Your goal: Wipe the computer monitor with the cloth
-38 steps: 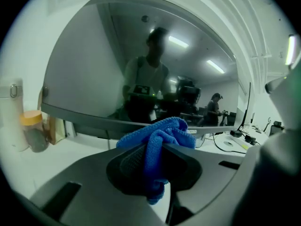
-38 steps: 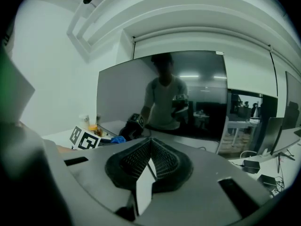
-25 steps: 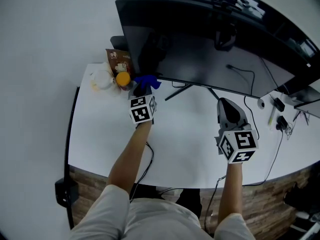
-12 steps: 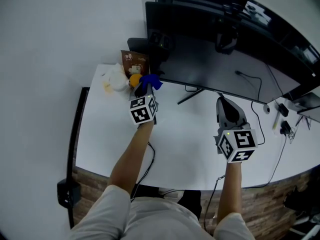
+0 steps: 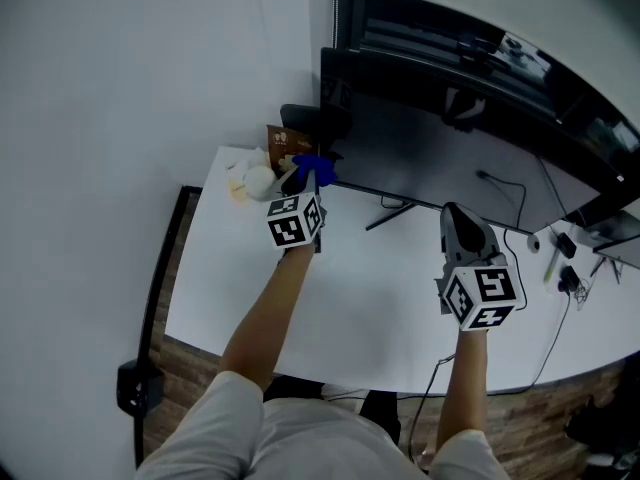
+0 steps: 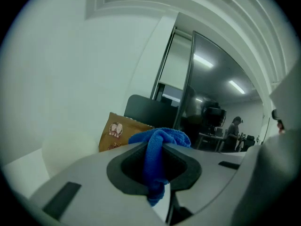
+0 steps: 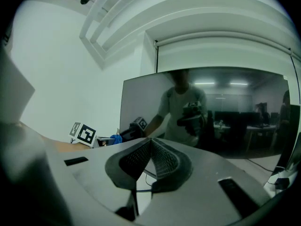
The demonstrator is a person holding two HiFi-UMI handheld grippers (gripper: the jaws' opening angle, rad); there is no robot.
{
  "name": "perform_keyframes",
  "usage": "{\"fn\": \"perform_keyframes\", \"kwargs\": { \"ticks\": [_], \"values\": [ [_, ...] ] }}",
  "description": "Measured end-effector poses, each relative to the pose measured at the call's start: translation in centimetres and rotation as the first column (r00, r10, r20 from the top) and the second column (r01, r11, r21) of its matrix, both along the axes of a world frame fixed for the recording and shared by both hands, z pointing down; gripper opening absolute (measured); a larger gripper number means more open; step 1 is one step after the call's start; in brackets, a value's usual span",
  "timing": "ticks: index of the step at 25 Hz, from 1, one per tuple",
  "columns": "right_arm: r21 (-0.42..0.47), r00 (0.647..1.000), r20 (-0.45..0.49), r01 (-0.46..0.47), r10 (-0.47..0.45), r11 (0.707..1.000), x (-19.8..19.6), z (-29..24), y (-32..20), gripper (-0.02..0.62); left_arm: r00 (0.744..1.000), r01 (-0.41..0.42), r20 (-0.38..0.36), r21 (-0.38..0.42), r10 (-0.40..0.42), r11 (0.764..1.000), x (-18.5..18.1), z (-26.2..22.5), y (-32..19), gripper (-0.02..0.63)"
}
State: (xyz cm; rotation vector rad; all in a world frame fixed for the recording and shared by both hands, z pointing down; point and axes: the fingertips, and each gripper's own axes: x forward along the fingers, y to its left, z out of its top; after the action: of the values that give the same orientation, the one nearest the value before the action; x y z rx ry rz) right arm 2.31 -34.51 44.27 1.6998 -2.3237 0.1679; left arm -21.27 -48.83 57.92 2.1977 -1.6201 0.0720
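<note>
The head view looks steeply down from above onto the white desk (image 5: 370, 308), with the monitor (image 5: 440, 158) along the far edge. The left gripper view sits low, close behind its own jaws, and faces the monitor's left edge and the wall. The right gripper view faces the monitor squarely from farther back. It also catches the left gripper (image 7: 113, 139) at its left side.

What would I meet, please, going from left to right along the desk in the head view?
Pale container → blue cloth → monitor stand leg → right tool → small dark gadgets near the desk's right end.
</note>
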Motion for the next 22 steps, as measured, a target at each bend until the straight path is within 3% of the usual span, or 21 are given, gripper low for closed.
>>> {"fn": "perform_keyframes", "kwargs": {
  "ticks": [10,14,22],
  "values": [
    [0.057,0.998,-0.022,0.062,-0.061,0.996,1.5,-6.5,-0.4,0.014,0.999,-0.035,-0.013,0.140,0.037,0.990,0.1,-9.9,-0.4,0.073],
    [0.092,0.996,-0.030,0.085,-0.082,0.992,2.1,-9.5,-0.7,0.014,0.998,-0.065,0.005,0.210,0.065,0.975,0.1,-14.7,-0.7,0.072],
    [0.163,0.992,-0.040,0.124,-0.119,0.979,2.9,-14.2,-0.9,0.014,0.993,-0.082,-0.052,0.323,0.104,0.943,0.0,-23.4,-1.3,0.073]
  ]
}}
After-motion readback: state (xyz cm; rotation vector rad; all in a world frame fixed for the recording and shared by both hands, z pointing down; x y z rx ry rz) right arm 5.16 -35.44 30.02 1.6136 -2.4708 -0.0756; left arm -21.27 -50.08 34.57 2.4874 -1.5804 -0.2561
